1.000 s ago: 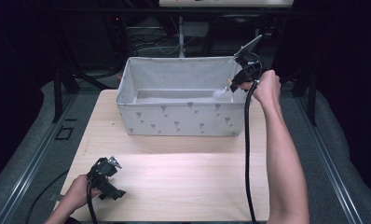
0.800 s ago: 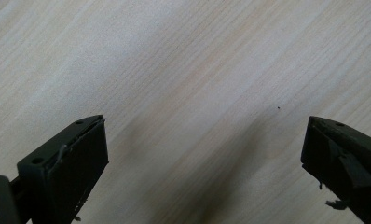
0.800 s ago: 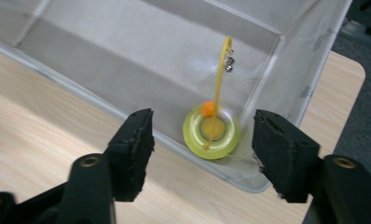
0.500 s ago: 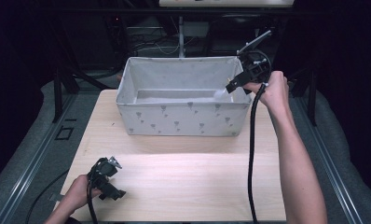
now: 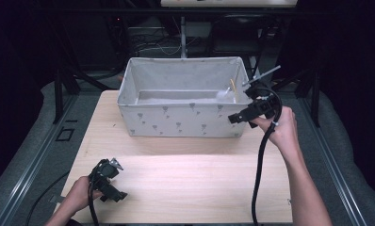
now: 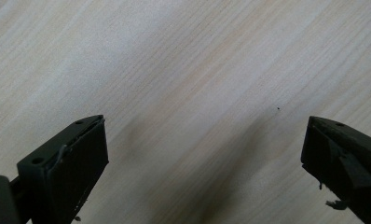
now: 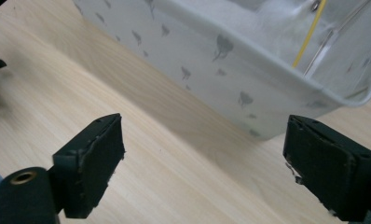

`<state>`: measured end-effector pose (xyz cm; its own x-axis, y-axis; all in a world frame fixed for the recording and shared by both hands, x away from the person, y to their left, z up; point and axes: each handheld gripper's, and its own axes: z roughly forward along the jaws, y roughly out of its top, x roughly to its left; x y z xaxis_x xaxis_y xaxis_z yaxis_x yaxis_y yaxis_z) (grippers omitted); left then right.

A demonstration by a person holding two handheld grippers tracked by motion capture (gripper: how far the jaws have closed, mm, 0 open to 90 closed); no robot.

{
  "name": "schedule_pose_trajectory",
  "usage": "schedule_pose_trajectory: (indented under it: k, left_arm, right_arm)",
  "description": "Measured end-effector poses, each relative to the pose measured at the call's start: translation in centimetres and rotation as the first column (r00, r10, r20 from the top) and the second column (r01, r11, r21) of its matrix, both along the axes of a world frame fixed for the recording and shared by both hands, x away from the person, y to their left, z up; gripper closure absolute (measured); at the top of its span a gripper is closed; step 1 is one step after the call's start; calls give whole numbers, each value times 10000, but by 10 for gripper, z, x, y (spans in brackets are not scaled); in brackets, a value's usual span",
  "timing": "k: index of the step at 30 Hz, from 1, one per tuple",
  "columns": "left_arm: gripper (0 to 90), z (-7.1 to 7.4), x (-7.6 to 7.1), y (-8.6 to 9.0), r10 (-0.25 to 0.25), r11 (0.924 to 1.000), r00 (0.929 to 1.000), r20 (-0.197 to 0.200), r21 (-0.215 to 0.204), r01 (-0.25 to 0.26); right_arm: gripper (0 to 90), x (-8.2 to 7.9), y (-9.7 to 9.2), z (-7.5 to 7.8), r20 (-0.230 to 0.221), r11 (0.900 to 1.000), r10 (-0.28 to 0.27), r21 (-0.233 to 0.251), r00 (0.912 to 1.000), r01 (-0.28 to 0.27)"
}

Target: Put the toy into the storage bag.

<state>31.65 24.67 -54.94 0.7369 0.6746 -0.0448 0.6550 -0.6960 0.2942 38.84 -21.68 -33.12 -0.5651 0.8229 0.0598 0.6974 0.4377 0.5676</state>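
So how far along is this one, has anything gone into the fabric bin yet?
Done: a clear bag with a yellow stick lies inside the fabric bin, at its right end. In hand: nothing; the right gripper, whose jaws have just been opening, is empty beside the bin, and the left gripper is open over the table. Left: can't tell.

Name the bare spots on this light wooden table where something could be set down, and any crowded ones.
The light wooden table lies bare between the grey patterned fabric bin and the near edge, bordered by the left gripper and right gripper. The bin's right end, holding a clear item with a yellow strip, is crowded.
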Motion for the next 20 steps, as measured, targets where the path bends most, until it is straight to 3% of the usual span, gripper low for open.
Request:
schedule_pose_trajectory:
  k: [5,10,13,16,20]
  left_arm:
    - [6,0,0,-1,20,10000,10000,-12,-3,-20]
    - [6,-1,0,-1,10,10000,10000,-31,17,-10]
    - [6,-1,0,-1,6,10000,10000,-57,55,-6]
    - [6,-1,0,-1,-17,10000,10000,-49,19,17]
    - [6,-1,0,-1,-26,10000,10000,-36,-25,26]
  right_arm:
    - [89,-23,-7,-25,-117,10000,6,14,9999,-6]
    - [79,-38,-9,-60,-908,9999,58,-111,9958,-69]
    - [78,-41,-12,-81,-1230,10000,42,-69,9924,-51]
    - [64,-38,-12,-98,-1811,9980,-31,-621,9835,-83]
    - [65,-35,-14,-110,-2075,9963,-145,-861,9781,-35]
